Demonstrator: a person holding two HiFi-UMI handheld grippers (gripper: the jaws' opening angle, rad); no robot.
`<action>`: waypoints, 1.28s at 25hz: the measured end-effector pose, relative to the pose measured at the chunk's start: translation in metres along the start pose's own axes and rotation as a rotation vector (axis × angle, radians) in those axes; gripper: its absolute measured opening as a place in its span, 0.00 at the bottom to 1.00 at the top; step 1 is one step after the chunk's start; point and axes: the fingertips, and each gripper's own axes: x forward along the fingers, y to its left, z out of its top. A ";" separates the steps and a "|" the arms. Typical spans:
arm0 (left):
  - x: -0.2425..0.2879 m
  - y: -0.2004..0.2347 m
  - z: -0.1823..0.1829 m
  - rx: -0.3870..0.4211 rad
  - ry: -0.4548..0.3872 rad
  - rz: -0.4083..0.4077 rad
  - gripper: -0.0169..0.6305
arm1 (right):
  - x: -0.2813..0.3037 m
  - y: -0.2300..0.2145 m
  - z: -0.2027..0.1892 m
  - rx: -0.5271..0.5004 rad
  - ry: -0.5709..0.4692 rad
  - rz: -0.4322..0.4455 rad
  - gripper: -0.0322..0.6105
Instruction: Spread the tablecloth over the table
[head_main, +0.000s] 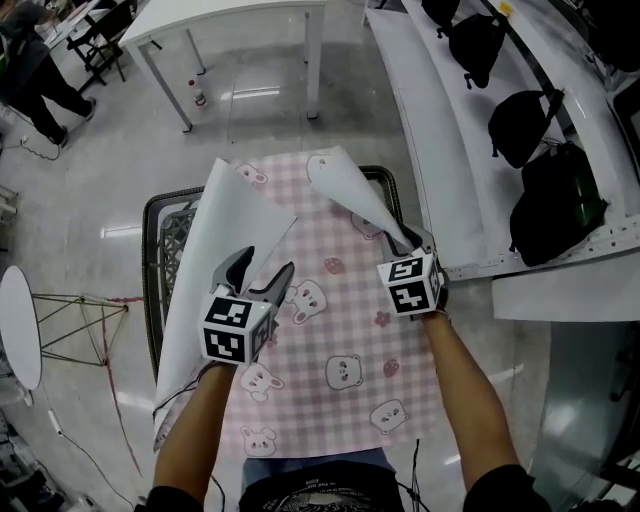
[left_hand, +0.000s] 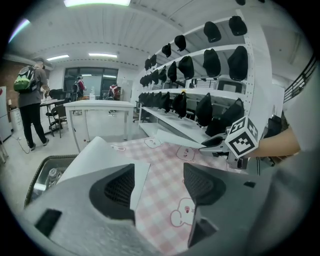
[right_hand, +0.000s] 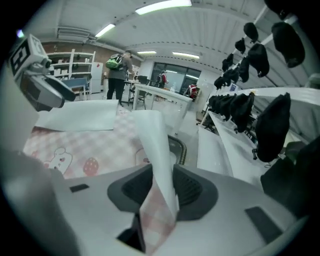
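A pink checked tablecloth (head_main: 340, 340) with bear prints lies on a dark-framed table (head_main: 150, 262). Its left side is folded over, so the white underside (head_main: 205, 260) shows. My left gripper (head_main: 265, 265) stands open at that flap's edge; in the left gripper view (left_hand: 159, 185) the flap (left_hand: 95, 155) reaches just inside the left jaw and no pad presses on it. My right gripper (head_main: 410, 240) is shut on the cloth's far right corner (head_main: 345, 185), which curls up. In the right gripper view (right_hand: 162, 187) the fold (right_hand: 157, 150) is pinched between both pads.
White shelving with black bags (head_main: 540, 130) runs close along the table's right side. A white table (head_main: 220, 20) and a bottle (head_main: 198, 95) on the floor are beyond. A person (head_main: 30, 70) stands at the far left. A small round table (head_main: 18, 325) is on the left.
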 end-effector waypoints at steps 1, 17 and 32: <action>0.003 0.001 0.001 0.000 0.002 0.001 0.49 | 0.004 -0.004 -0.002 0.031 0.003 -0.002 0.25; 0.015 0.006 -0.002 0.008 0.044 0.038 0.50 | 0.028 -0.042 -0.026 0.153 0.054 -0.057 0.22; -0.029 0.018 -0.018 0.057 0.094 0.086 0.55 | -0.011 -0.021 0.007 0.163 -0.046 -0.038 0.41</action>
